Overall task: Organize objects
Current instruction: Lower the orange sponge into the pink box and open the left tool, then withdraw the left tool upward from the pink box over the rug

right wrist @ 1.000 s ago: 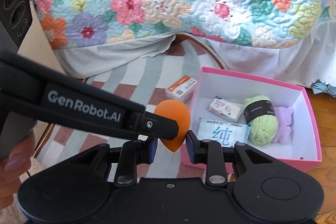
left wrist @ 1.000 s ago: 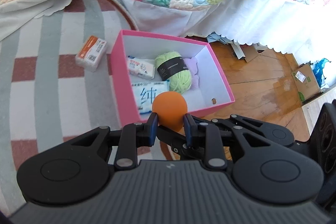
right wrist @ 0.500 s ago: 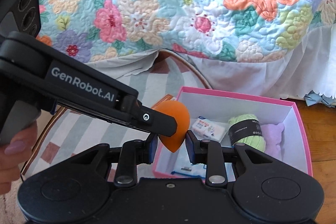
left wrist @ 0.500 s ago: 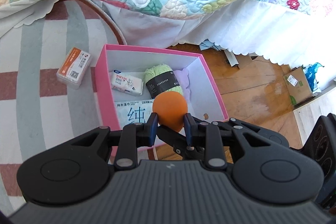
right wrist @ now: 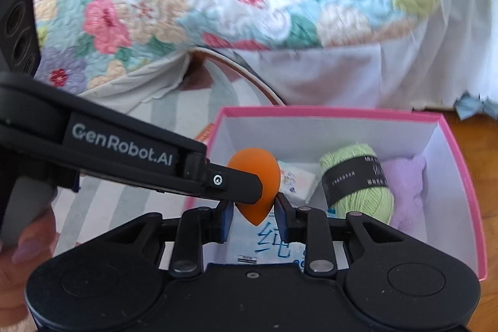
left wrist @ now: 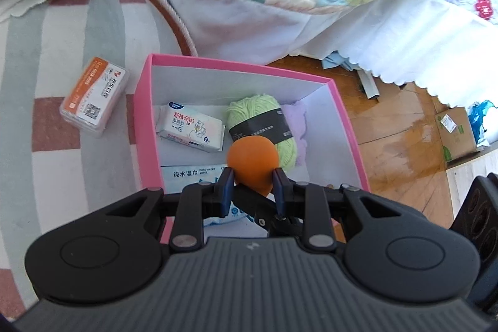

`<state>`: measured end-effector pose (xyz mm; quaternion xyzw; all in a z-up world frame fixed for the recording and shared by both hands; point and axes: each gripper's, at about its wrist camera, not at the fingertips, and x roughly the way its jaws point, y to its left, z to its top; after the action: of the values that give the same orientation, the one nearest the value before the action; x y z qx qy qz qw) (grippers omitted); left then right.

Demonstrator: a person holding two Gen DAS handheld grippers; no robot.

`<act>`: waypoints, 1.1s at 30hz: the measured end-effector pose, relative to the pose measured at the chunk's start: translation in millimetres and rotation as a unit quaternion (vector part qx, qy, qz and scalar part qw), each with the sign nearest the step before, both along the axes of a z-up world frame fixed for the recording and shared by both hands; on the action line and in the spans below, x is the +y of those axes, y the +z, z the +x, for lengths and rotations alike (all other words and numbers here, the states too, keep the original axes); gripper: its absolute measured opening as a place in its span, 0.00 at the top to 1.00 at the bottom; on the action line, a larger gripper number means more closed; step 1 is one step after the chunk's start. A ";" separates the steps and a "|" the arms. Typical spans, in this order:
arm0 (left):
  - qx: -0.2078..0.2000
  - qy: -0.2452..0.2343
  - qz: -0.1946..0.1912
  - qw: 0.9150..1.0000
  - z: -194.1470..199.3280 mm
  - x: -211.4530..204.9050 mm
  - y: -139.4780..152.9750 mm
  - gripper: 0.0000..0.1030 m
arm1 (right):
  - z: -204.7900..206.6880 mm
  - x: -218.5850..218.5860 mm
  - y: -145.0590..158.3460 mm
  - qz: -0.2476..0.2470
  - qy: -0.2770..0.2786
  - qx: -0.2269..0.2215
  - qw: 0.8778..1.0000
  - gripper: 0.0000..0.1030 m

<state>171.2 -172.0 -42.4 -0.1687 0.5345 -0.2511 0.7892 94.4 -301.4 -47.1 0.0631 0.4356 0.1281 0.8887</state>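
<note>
Two grippers meet on one orange makeup sponge [right wrist: 253,185], held above the pink box [left wrist: 345,126]. Its long axis runs vertical, tip toward 6 o'clock in the right wrist view. The left gripper [left wrist: 252,187] pinches its rounded body; the right gripper [right wrist: 253,215] has jaws narrowly parted beside the tip, contact unclear.

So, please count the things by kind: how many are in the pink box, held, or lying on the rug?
Wet wipe packs: 2, small pack and large pack, in the pink box
Green yarn ball: 1, in box
Purple plush: 1, in box
Orange sponge: 1, held by both grippers above box
Orange-white packet: 1, on rug
Total: 6
</note>
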 end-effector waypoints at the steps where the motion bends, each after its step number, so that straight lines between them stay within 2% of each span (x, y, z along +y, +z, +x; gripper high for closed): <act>1: 0.001 0.000 0.001 1.000 2.5 -2.1 -4.1 0.75 | 2.6 -4.2 -4.7 0.013 -0.008 0.008 1.000 0.68; 4: -0.002 0.002 -0.001 1.000 7.3 -6.9 -13.6 0.75 | 9.2 -10.4 -15.2 0.024 -0.023 0.017 0.999 0.68; 9: 0.001 0.033 -0.014 0.999 10.6 -7.3 -27.8 0.75 | 18.9 -13.2 -26.7 0.023 -0.036 0.024 0.999 0.68; 14: 0.004 0.043 -0.009 0.999 11.5 -2.7 -37.3 0.75 | 27.8 -5.2 -33.8 0.008 -0.020 0.042 0.999 0.68; 17: 0.008 0.051 -0.005 0.999 15.4 0.9 -36.3 0.75 | 30.4 -3.8 -34.7 0.004 -0.018 0.040 0.999 0.68; 21: 0.001 0.045 0.028 0.999 18.3 -2.1 -33.2 0.76 | 33.9 0.1 -36.4 -0.025 -0.005 0.036 0.999 0.67; 23: 0.000 0.047 0.029 0.998 18.4 -0.4 -31.4 0.76 | 33.3 1.9 -36.5 -0.035 0.001 0.030 0.999 0.66; 33: -0.021 0.057 0.049 0.997 -2.0 21.7 -7.3 0.76 | 20.3 -1.9 -25.9 -0.040 0.002 0.013 0.999 0.64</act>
<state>169.2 -150.3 -49.7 -0.1550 0.5192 -0.1830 0.8203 114.7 -303.3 -73.0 0.0284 0.4518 0.1114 0.8847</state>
